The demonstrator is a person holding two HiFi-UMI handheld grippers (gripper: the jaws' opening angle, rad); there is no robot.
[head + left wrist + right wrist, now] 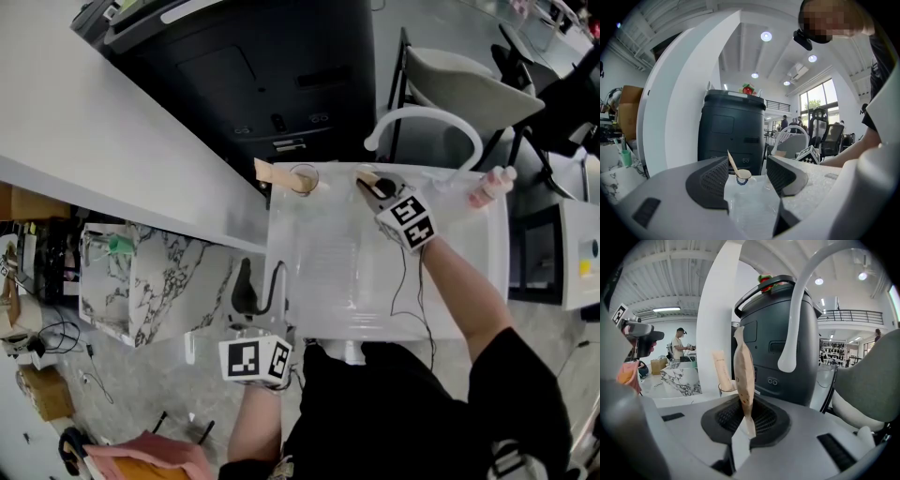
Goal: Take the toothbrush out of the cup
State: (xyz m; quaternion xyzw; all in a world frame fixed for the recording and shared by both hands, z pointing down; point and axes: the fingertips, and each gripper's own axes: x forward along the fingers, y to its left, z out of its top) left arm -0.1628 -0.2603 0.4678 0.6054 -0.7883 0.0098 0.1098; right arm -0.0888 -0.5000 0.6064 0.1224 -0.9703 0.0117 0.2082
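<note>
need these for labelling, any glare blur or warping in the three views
Head view: sharp and evenly lit, but the bright white tabletop nearly swallows the clear plastic cup. Left gripper view: heavy fisheye bends the white column; ceiling lights glare. Right gripper view: fisheye too, yet the tan paper-wrapped toothbrush in the fingers is crisp.

The right gripper [744,423] pinches a tan paper-wrapped toothbrush [743,366], standing upright between its jaws. Just behind, a clear cup [726,388] holds another tan packet [721,369].

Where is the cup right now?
In the head view, the clear cup stands at the back left corner of the sink, left of the right gripper.
</note>
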